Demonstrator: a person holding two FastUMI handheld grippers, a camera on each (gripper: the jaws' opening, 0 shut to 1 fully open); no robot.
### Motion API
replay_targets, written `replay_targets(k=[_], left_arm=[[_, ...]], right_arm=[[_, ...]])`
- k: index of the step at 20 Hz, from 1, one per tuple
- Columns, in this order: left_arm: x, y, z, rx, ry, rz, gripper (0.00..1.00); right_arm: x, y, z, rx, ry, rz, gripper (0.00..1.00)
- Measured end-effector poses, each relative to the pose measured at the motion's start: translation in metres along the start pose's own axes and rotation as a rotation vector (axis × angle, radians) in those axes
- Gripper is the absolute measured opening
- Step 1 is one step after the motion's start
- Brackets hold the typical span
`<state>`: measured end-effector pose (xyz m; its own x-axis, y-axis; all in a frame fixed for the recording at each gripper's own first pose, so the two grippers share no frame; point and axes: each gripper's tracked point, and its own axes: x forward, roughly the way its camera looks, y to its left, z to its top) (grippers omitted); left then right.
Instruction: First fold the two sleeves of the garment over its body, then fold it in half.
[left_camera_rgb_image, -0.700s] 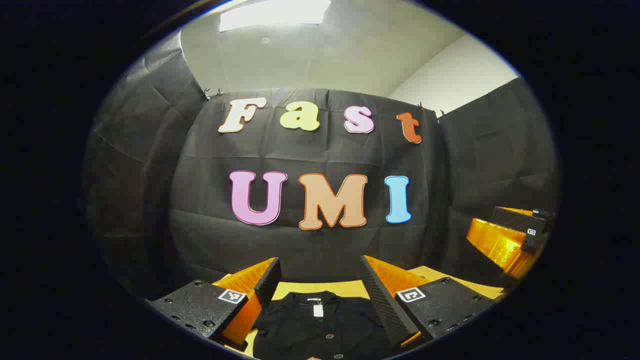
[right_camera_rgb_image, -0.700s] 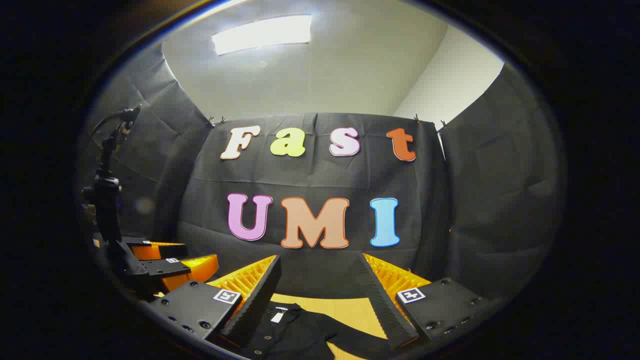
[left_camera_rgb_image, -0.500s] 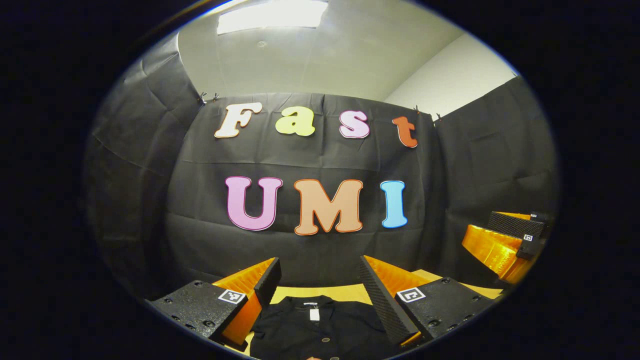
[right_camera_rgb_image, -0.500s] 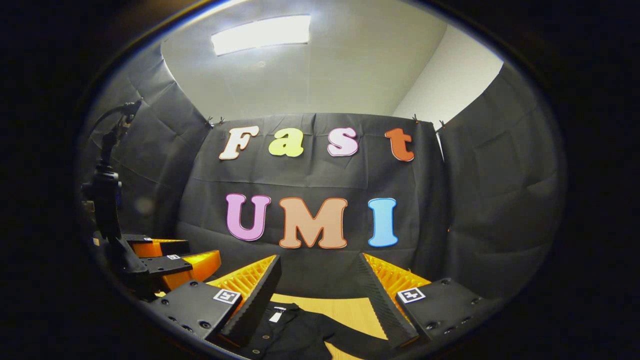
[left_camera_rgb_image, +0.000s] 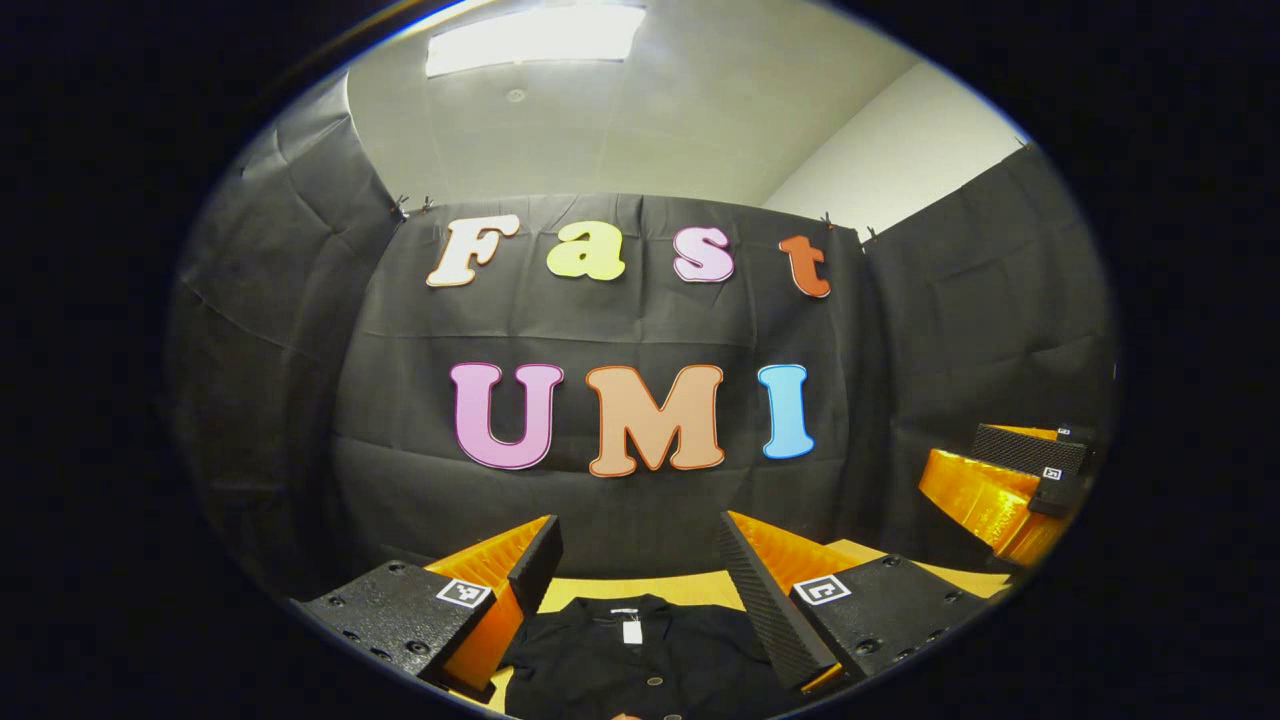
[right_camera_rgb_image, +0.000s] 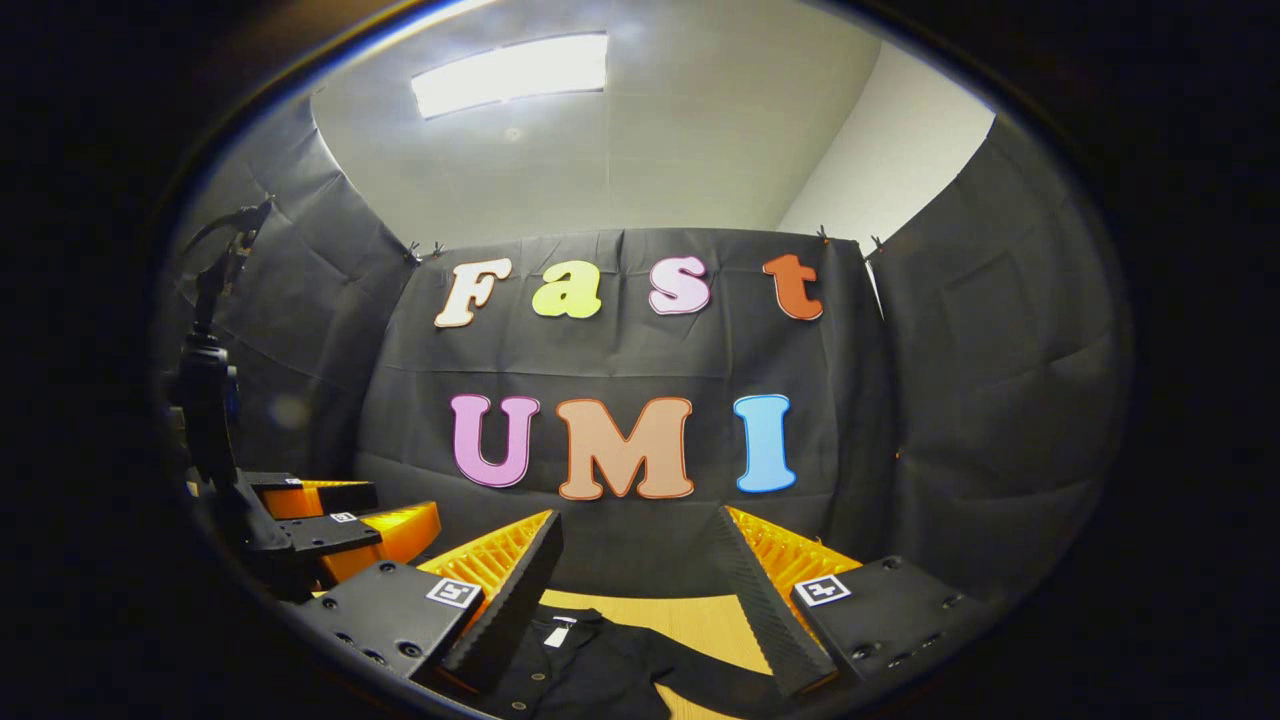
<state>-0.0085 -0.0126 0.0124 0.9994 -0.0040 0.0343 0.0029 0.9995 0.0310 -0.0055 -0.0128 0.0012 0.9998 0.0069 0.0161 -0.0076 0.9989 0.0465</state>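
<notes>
A black buttoned garment (left_camera_rgb_image: 640, 660) with a white neck tag lies flat on the wooden tabletop (right_camera_rgb_image: 690, 615), collar toward the far wall. Left tool (left_camera_rgb_image: 640, 580) and right tool (right_camera_rgb_image: 640, 575) hover above it, fingers apart, holding nothing.

Open air above garment (left_camera_rgb_image: 630, 660), booth wall (left_camera_rgb_image: 620, 330) close behind table (right_camera_rgb_image: 690, 615), left tool (right_camera_rgb_image: 345, 515) beside
</notes>
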Motion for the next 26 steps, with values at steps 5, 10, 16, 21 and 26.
replay_targets(k=[5,10,16,21,26], left_arm=[[-0.007,0.010,0.000,0.002,-0.008,0.032,0.95],[-0.012,0.020,0.001,0.032,-0.022,0.062,0.95],[-0.021,0.032,0.001,0.051,-0.025,0.100,0.95],[-0.025,0.033,-0.003,0.053,-0.008,0.109,0.94],[-0.027,0.037,-0.010,0.053,0.012,0.118,0.93]], right_arm=[[-0.004,0.001,0.008,0.020,-0.040,0.001,0.97],[-0.003,0.006,0.000,0.002,-0.030,0.022,0.99],[0.002,0.006,-0.006,0.018,-0.019,0.035,0.99],[0.004,0.006,-0.012,0.028,0.002,0.043,0.96],[0.005,0.007,-0.017,0.027,0.015,0.050,0.97]])
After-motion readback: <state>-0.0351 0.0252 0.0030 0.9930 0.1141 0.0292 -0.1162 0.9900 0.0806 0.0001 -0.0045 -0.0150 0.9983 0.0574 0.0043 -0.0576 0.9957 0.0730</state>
